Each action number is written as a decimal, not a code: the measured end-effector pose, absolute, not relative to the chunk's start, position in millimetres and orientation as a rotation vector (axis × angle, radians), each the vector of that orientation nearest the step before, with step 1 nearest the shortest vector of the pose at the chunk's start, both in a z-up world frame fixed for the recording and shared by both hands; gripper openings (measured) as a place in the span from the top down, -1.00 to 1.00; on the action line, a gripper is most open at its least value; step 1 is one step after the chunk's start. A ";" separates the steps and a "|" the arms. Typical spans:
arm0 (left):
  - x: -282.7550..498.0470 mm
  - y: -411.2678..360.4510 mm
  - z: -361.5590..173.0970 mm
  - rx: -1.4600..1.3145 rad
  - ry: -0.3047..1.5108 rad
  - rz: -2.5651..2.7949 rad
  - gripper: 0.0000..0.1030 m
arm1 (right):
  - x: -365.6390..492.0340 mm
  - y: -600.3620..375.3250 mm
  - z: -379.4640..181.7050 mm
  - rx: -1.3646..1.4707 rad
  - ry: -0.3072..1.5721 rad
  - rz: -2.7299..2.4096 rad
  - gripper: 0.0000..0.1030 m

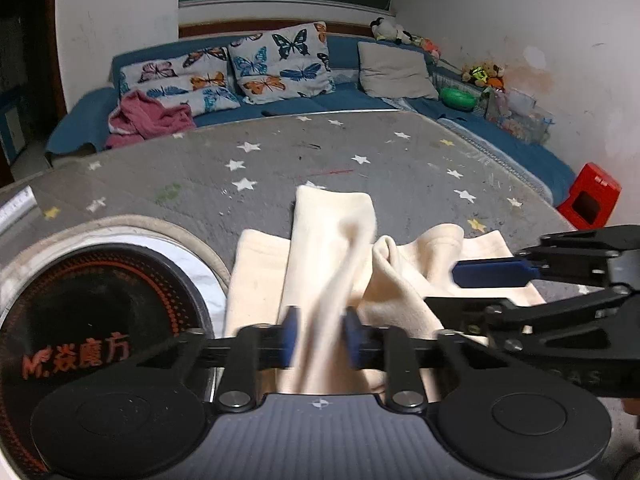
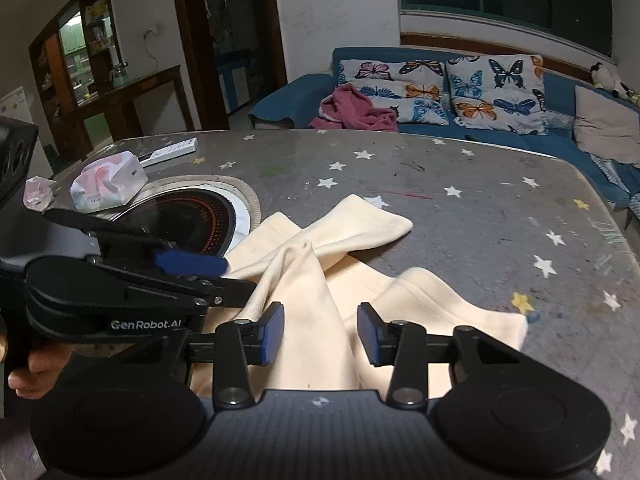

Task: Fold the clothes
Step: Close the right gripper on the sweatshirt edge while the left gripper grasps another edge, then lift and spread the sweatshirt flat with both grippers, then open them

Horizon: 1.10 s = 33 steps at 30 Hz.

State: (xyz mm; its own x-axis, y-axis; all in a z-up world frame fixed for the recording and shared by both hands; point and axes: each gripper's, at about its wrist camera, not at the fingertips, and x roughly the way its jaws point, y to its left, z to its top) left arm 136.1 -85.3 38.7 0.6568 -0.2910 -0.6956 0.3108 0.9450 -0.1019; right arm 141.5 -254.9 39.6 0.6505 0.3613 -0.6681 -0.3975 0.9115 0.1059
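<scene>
Left gripper (image 1: 319,334) sits at lower centre of its own view, its two blue pads narrowed onto a raised fold of the cream garment (image 1: 332,256); the cloth passes between them and looks pinched, though motion blur softens the contact. From that pinch the garment's long axis runs up the frame, ending in a hem at centre, with flatter panels spreading to lower left and right over the star-patterned table (image 1: 400,160). At the right edge the right gripper (image 1: 492,274) reaches in from the side, one blue pad lying above the cloth's right panel. A round cooktop (image 1: 100,320) fills the lower left, touching or just under the garment's left edge.

Right wrist view: the right gripper (image 2: 321,334) at lower centre stands wide apart, a ridge of the cream garment (image 2: 304,280) running between the pads without either clearly touching it. The ridge heads up and leftward to a peak, from which a sleeve-like strip angles to the upper right. The left gripper (image 2: 192,264) enters from the left edge, meeting the cloth near that peak. I judge the left one nearer to carry the fold; the right must close first.
</scene>
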 end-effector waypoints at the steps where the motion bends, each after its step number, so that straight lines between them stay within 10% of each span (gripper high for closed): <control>1: 134.8 -84.5 39.2 0.025 0.777 -0.341 0.76 | 144.3 -254.0 37.9 -0.051 0.751 0.435 0.34; 11: 118.4 -65.4 51.5 -0.004 0.710 -0.282 0.86 | 143.6 -252.2 31.2 -0.061 0.742 0.438 0.89; 33: -31.3 28.6 80.3 -0.159 0.605 -0.073 0.87 | -5.3 -339.0 88.8 -0.037 0.516 0.182 0.92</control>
